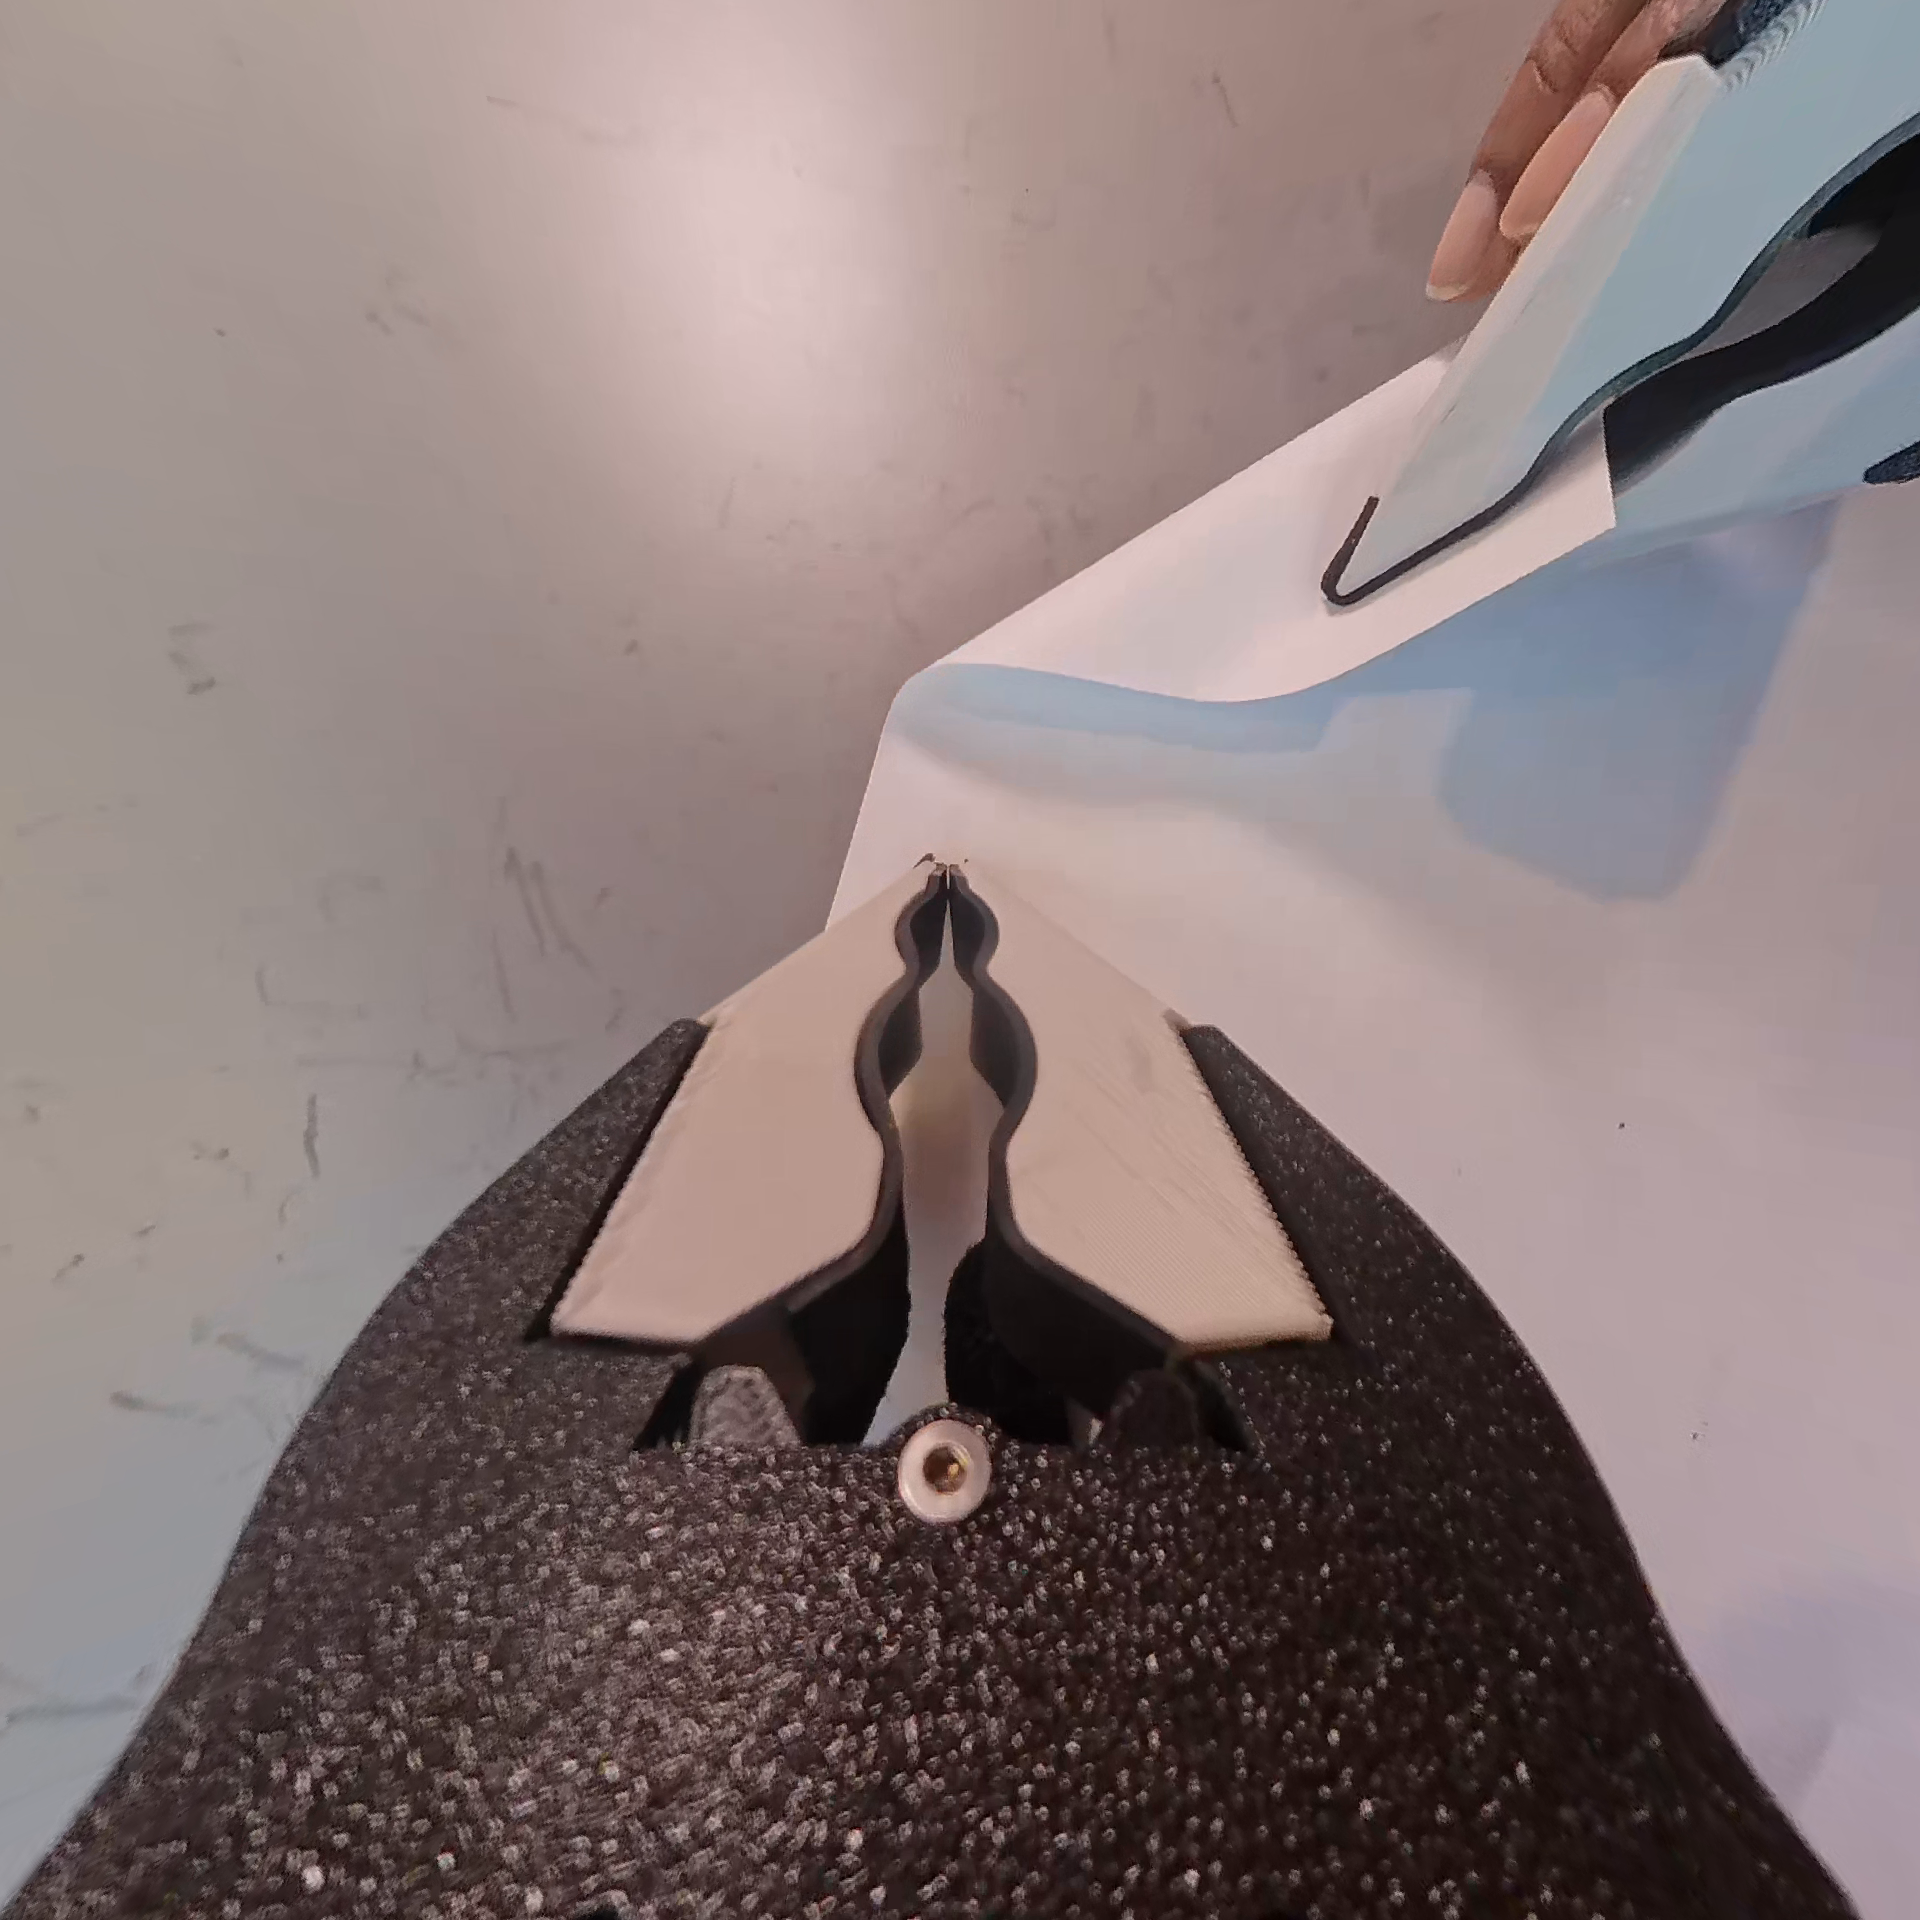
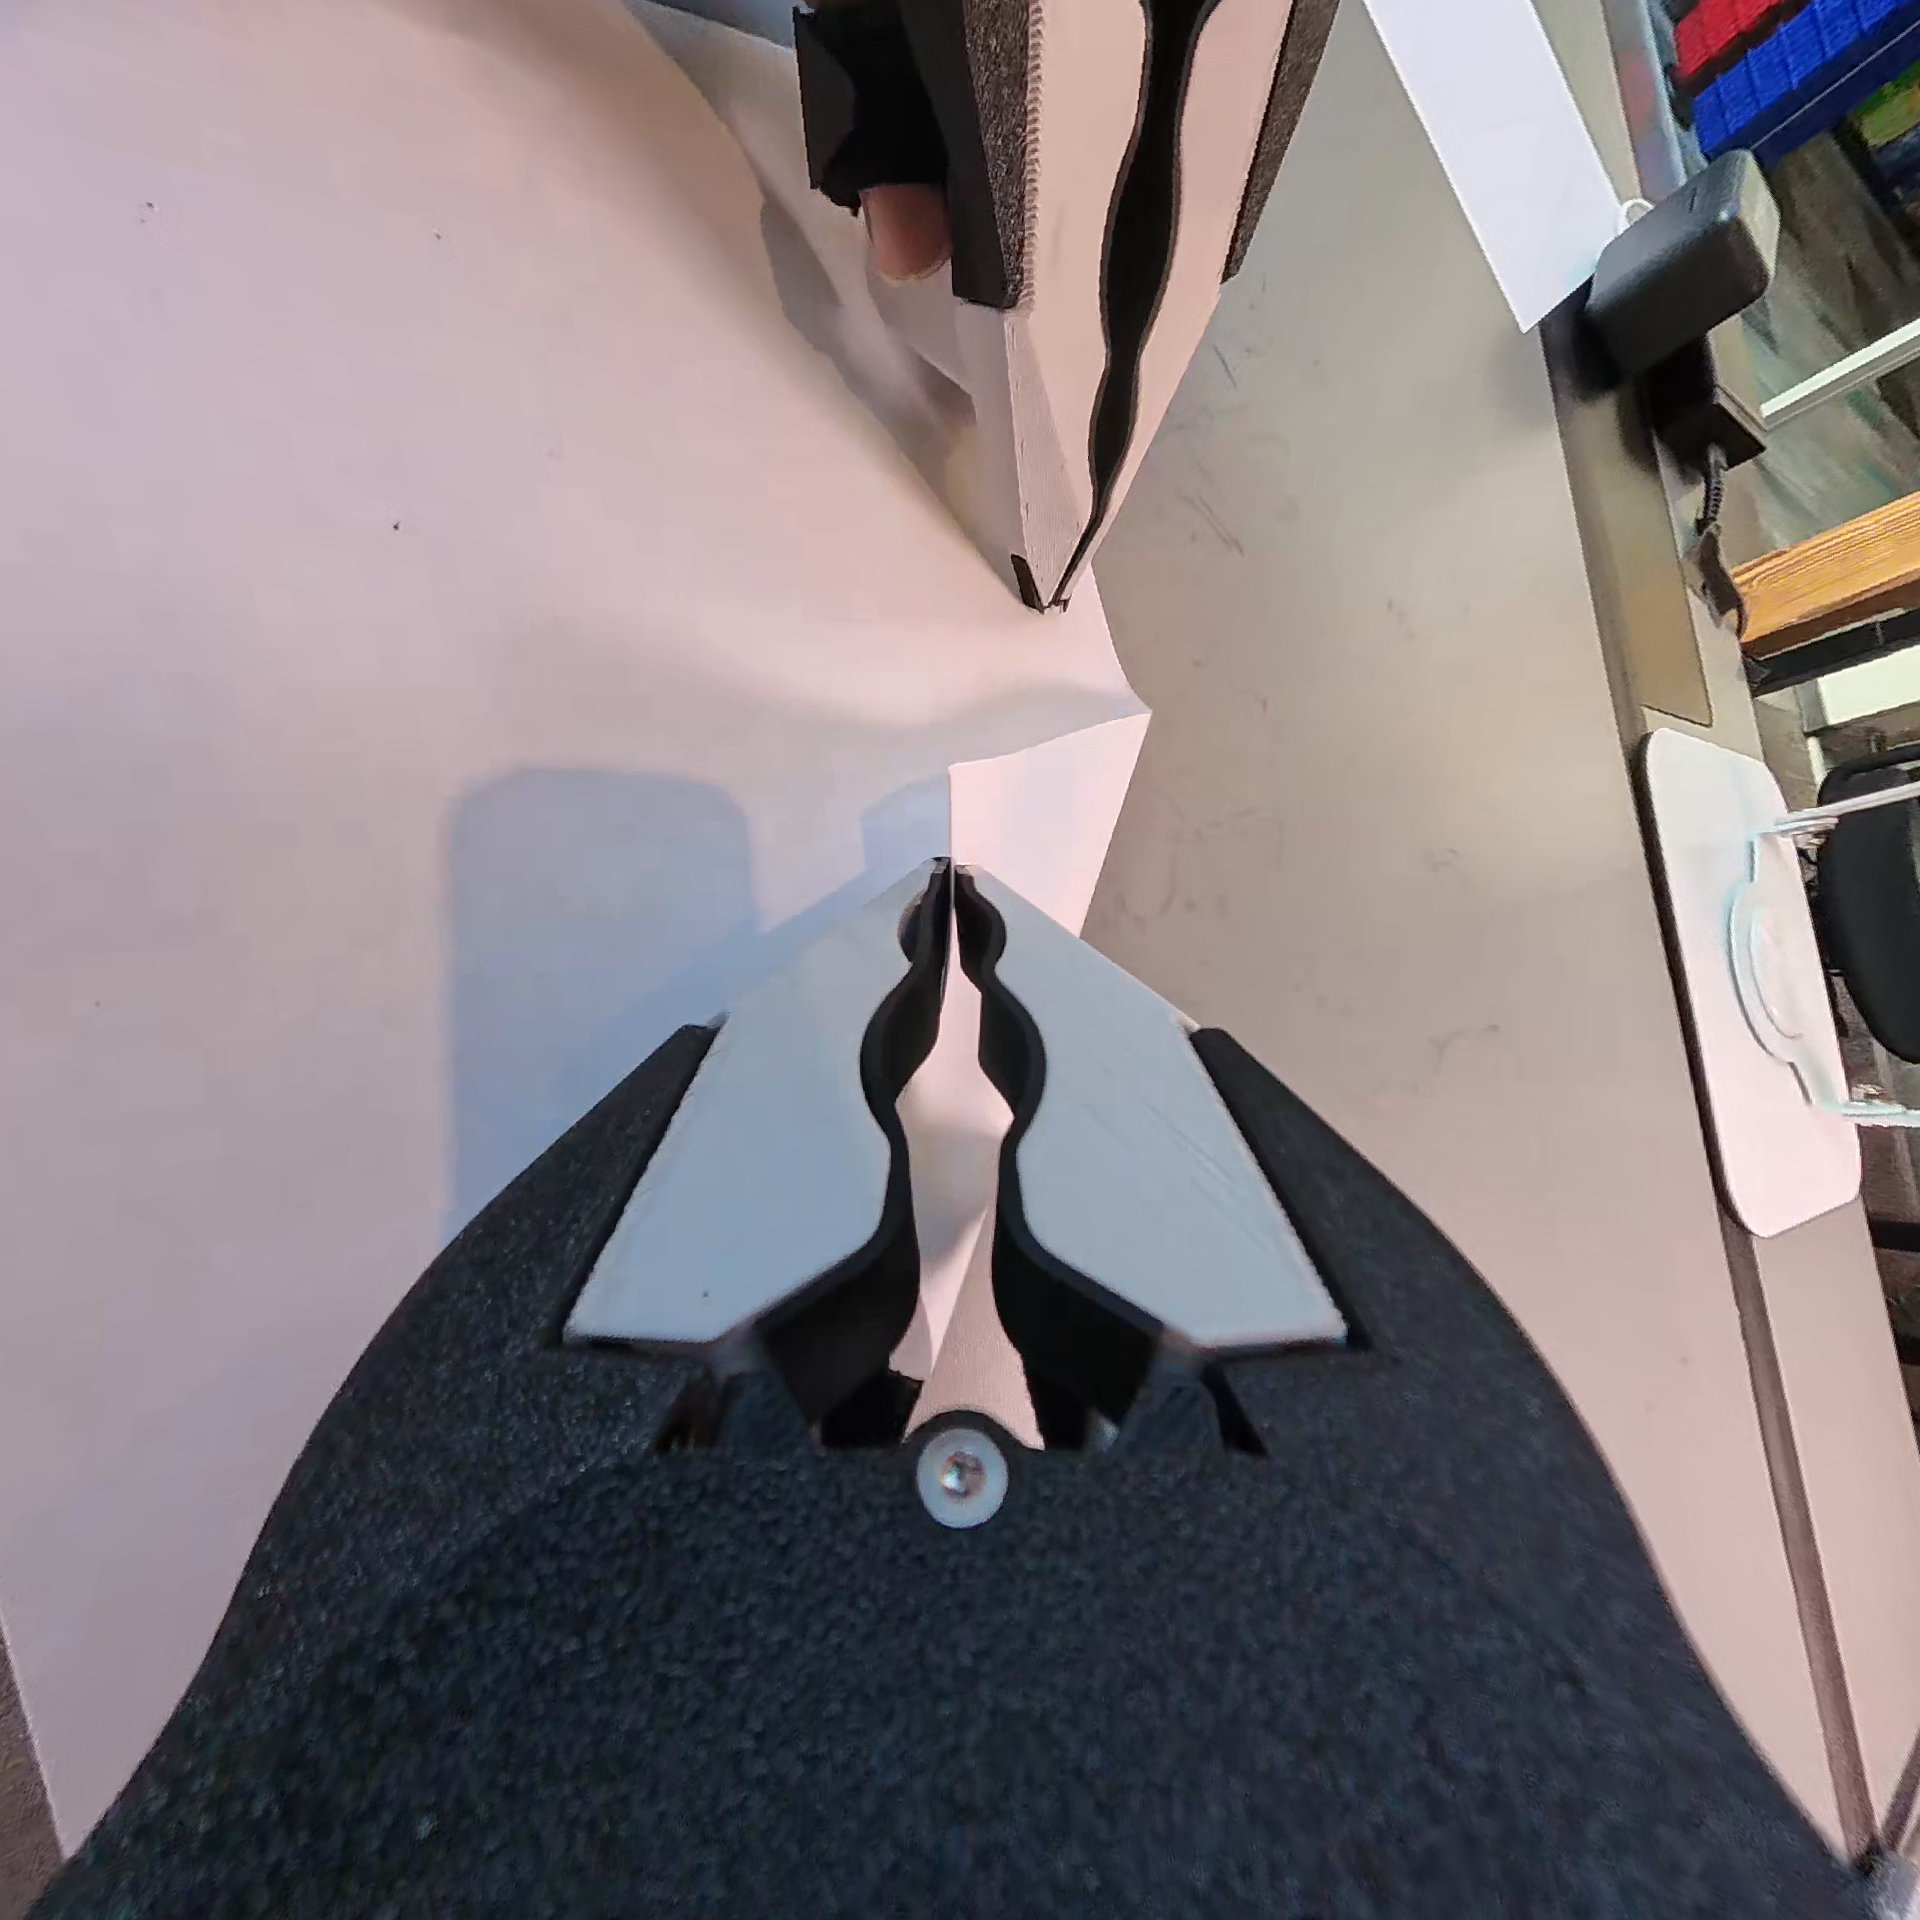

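A white sheet of paper (image 1: 1299,935) lies on a grey scuffed table (image 1: 468,468), its near part curled up. My left gripper (image 1: 943,878) is shut, its tips pinching the sheet near its left edge, and white paper shows between the fingers. In the right wrist view the left gripper (image 2: 1049,597) comes in from the top, with its tip at the paper's edge (image 2: 1117,665). My right gripper (image 2: 948,868) is shut on a raised fold of the same sheet (image 2: 1039,810). In the left wrist view the right gripper (image 1: 1351,587) pinches the sheet's far corner, and a hand (image 1: 1507,177) is behind it.
The table's right edge runs down the right wrist view. Along it are a black device with a cable (image 2: 1683,260), a white flat pad (image 2: 1725,987) and a white paper strip (image 2: 1496,145). Coloured bins (image 2: 1766,62) and a wooden board (image 2: 1829,592) lie beyond.
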